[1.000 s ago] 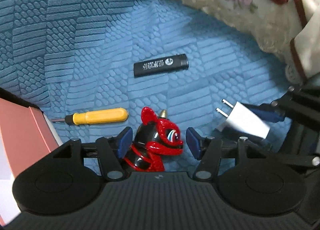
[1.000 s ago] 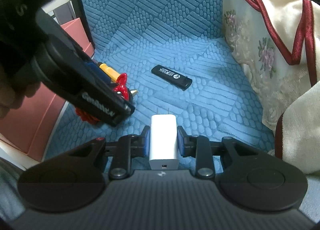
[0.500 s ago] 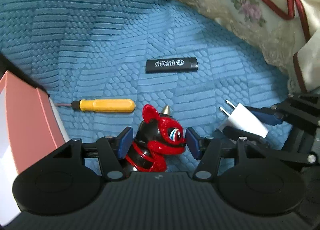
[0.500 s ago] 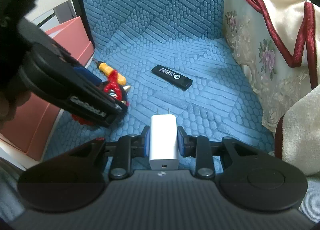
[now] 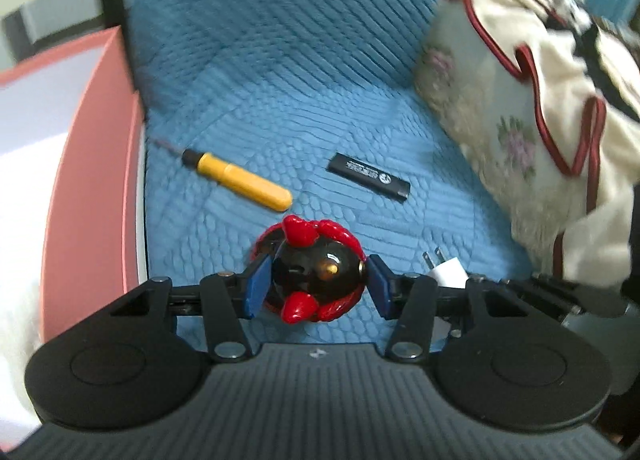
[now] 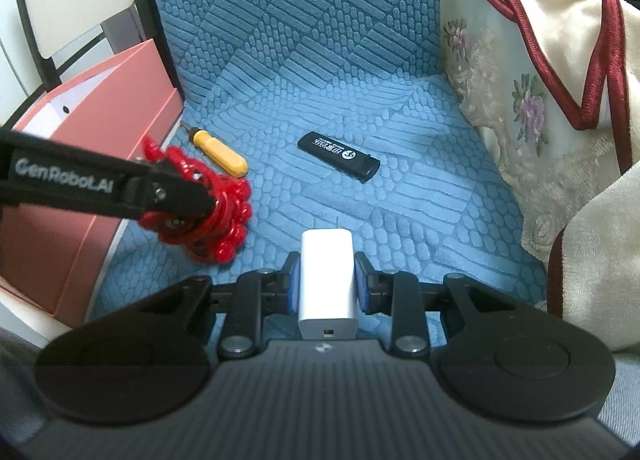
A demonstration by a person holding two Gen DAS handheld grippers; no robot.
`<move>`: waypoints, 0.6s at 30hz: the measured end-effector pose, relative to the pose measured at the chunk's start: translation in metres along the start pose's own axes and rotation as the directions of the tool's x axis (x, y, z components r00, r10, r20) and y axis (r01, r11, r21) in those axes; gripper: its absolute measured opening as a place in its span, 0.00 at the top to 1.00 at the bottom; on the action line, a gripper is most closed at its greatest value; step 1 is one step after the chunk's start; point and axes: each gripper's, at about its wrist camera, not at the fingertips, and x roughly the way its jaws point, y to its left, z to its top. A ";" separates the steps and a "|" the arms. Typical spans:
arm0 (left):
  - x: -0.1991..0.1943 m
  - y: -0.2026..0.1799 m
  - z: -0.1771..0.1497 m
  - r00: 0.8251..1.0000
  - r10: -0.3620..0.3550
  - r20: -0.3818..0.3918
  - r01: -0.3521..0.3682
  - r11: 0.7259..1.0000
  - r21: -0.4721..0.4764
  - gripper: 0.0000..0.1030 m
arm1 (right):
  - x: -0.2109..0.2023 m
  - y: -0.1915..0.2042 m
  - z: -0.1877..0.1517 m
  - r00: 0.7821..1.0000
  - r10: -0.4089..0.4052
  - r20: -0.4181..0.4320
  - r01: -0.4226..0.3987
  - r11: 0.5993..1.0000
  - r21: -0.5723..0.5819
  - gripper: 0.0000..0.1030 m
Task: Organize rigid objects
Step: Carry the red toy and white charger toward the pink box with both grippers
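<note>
I am working over a blue quilted couch cushion (image 6: 360,108) with a raised woven pattern, its backrest rising behind. In my left gripper (image 5: 316,284) I hold a glossy red and black toy figure (image 5: 316,272), pinched between the two blue pads, one on each side of its round black body. In the right wrist view the same toy (image 6: 208,216) hangs above the cushion at the left, just beside the pink box. My right gripper (image 6: 326,288) is clamped on a white plug-in charger (image 6: 326,280), with the pads pressing its two long sides, the metal prongs pointing forward and the port facing the camera. In the left wrist view only the charger's prongs and top corner (image 5: 444,266) show, just right of the left gripper.

Ahead of both grippers, a screwdriver (image 6: 218,150) with a yellow handle lies flat on the cushion, its thin metal tip pointing toward the box. To its right, well apart, a black lighter (image 6: 340,156) with white lettering lies flat at a slant. A pink box (image 6: 100,128) with a pale lining stands against the cushion's left edge. On the right, a cream blanket (image 6: 560,60) with dark red trim and flower embroidery is heaped over the cushion.
</note>
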 end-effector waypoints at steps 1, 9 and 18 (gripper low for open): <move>-0.002 0.002 -0.004 1.000 0.002 0.007 -0.002 1.000 -0.028 0.44 | 0.000 0.000 0.000 1.000 0.001 0.000 -0.001 1.000 0.002 0.70; -0.009 0.006 -0.025 0.998 0.022 0.062 -0.013 0.989 -0.150 0.45 | 0.001 -0.001 0.000 1.000 0.006 0.002 -0.006 1.000 0.002 0.69; -0.004 0.011 -0.039 0.994 0.006 0.108 0.013 0.985 -0.172 0.40 | 0.011 0.004 0.000 1.000 -0.010 -0.025 0.009 1.000 -0.025 0.68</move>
